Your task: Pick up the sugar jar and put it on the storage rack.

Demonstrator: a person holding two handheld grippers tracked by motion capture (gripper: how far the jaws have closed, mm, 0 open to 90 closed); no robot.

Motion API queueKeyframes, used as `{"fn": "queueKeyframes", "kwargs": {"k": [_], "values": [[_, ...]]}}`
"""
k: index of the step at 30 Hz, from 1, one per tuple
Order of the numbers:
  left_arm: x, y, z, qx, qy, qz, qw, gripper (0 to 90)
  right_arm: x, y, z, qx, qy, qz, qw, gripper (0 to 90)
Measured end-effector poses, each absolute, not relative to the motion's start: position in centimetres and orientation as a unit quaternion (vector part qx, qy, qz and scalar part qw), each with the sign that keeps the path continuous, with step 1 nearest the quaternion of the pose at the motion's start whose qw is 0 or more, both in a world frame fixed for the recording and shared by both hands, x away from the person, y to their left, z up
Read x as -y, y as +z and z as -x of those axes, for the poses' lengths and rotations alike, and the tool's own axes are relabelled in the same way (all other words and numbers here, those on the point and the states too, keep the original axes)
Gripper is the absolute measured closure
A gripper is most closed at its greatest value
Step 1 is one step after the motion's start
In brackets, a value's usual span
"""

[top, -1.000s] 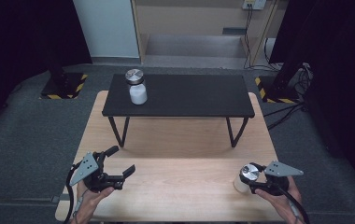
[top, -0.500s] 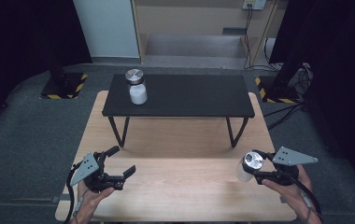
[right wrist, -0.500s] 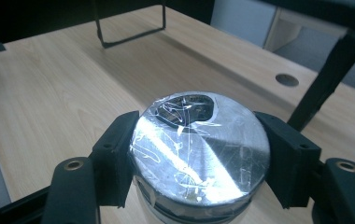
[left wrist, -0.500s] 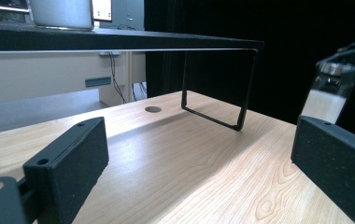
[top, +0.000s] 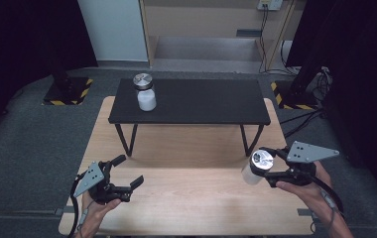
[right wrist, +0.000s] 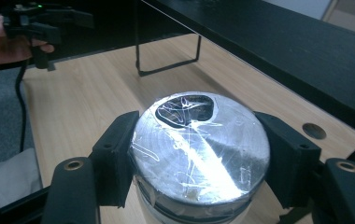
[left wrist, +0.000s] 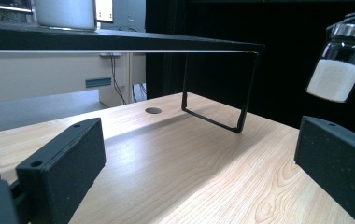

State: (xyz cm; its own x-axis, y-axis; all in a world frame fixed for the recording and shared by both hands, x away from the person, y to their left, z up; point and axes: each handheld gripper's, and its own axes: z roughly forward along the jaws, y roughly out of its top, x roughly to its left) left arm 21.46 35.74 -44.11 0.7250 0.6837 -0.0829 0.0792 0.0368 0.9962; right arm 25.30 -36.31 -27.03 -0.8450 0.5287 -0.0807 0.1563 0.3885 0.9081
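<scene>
My right gripper is shut on the metal lid of a glass jar with white powder in it, held above the wooden table at its right side. In the right gripper view both jaws press against the scratched silver lid. In the left gripper view the same jar hangs in the air at upper right. A second, similar jar stands on the left end of the black shelf. My left gripper is open low over the table's front left, nothing between its jaws.
The black shelf stands on thin wire legs across the far half of the table, with free room beneath it. A round cable hole lies in the tabletop. Grey carpet surrounds the table, and cables run at the right.
My right gripper has lifted the jar off the table and carried it up and slightly away from me. The left gripper has barely moved.
</scene>
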Motion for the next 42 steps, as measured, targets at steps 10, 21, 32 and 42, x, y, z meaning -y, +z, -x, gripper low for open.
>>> {"fn": "queueKeyframes", "kwargs": {"k": [10, 21, 32, 42], "values": [[-35.7, -44.2, -21.5, -0.295, 0.227, -0.654, 0.659, 0.0, 35.0, -24.5, -26.4, -0.823, 0.506, -0.19, 0.175, 34.7], [-35.8, -44.2, -21.5, -0.293, 0.224, -0.654, 0.66, 0.0, 33.3, -21.3, -27.7, -0.816, 0.496, -0.225, 0.193, 34.8], [-36.0, -44.1, -21.6, -0.293, 0.224, -0.655, 0.66, 0.0, 31.7, -18.5, -29.9, -0.808, 0.483, -0.262, 0.211, 34.8], [-36.1, -44.2, -21.5, -0.293, 0.226, -0.651, 0.662, 0.0, 29.7, -16.3, -32.4, -0.8, 0.469, -0.299, 0.226, 34.7]]}}
